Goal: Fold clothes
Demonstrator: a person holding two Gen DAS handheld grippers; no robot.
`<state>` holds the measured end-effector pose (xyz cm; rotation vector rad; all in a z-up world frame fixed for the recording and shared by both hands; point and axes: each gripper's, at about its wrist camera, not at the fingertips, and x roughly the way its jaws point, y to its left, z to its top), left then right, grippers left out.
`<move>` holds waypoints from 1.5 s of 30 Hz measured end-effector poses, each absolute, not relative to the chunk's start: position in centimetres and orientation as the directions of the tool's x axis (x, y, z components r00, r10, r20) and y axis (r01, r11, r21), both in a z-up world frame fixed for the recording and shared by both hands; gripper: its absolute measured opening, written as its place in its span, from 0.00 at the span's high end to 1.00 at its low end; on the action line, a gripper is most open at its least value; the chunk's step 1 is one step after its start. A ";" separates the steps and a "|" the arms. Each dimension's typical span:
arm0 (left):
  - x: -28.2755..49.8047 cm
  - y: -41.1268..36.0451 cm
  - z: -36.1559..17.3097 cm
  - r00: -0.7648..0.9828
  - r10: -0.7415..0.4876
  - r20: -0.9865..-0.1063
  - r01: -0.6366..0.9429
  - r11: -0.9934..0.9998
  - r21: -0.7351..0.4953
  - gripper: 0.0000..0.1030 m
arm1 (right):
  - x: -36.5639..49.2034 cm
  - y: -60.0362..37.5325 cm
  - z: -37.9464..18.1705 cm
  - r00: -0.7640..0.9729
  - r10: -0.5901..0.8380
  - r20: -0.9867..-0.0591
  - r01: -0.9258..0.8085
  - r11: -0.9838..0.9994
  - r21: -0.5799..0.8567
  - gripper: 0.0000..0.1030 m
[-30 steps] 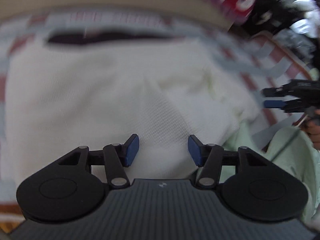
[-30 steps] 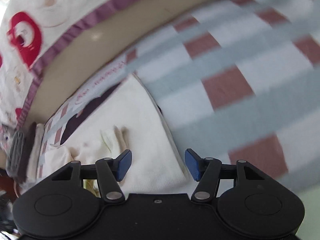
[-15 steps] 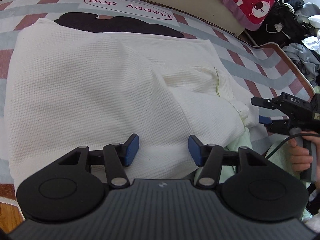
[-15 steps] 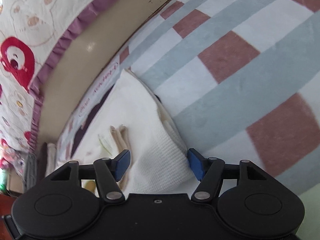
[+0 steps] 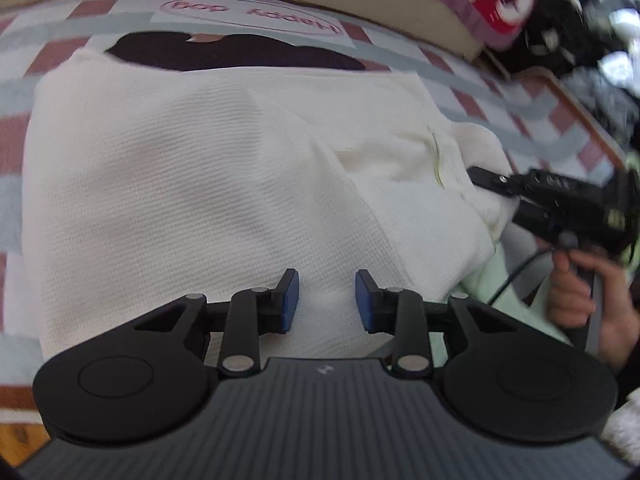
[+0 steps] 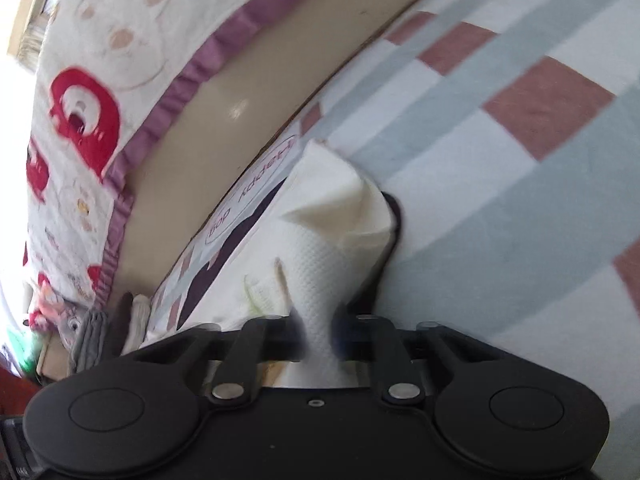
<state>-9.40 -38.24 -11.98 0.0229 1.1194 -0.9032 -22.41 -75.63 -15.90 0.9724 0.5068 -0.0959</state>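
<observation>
A: Since half a second back the right gripper [image 6: 318, 338] has pushed in on the cream waffle-knit garment [image 5: 208, 184], and its pads, then spread wide, now sit close on a ridge of cloth at the 3 o'clock edge

B: Clenched on it, you'd say?

A: Pinching that fold, by the look of it, though the fingers are blurred. The left gripper [image 5: 327, 300] hangs released over the near hem at 6 o'clock, with cloth between the pads but nothing squeezed

B: And the garment itself?

A: Spread on the checked mat [image 6: 500, 208], with its far edge over the dark dog print [image 5: 236, 54] at 12 o'clock. A pale green cloth [image 5: 486, 280] peeks from under it at 4 o'clock

B: The danger?

A: A thin bite. Stretchy knit could slip free, or only the top layer might come up. The green piece could drag along too, and one-sided pulling would skew the edges
</observation>
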 end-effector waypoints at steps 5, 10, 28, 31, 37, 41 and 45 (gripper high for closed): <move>-7.8 -35.2 -12.3 0.089 -0.579 -0.811 0.502 0.729 -0.465 0.72 | -19.0 -73.2 -8.6 0.888 0.358 -0.287 -0.016 0.649 0.761 0.85; -7.0 -31.6 -12.9 0.103 -0.636 -0.765 0.370 0.738 -0.564 0.77 | -13.1 -64.7 -2.5 0.711 0.666 -0.226 -0.369 0.627 0.686 0.86; -6.5 -24.0 -11.7 0.272 -0.635 -0.723 0.278 0.772 -0.572 0.67 | -8.4 -52.4 -11.5 0.487 0.668 -0.563 -0.294 0.732 0.615 0.80; -7.0 -22.7 -10.9 0.314 -0.595 -0.740 0.259 0.803 -0.536 0.65 | -8.9 -48.2 -10.7 0.474 0.542 -0.694 -0.411 0.833 0.370 0.74; -8.0 -20.1 -9.0 0.360 -0.644 -0.675 0.225 0.762 -0.608 0.65 | -11.5 -51.3 -8.9 0.502 0.616 -0.607 -0.428 0.787 0.445 0.68; -8.1 -21.0 -8.3 0.343 -0.703 -0.622 0.255 0.708 -0.659 0.64 | -13.1 -54.0 -8.3 0.578 0.522 -0.627 -0.373 0.853 0.366 0.58; -7.7 -22.7 -8.7 0.316 -0.736 -0.599 0.259 0.674 -0.692 0.60 | -14.8 -56.6 -7.8 0.647 0.421 -0.636 -0.311 0.907 0.285 0.47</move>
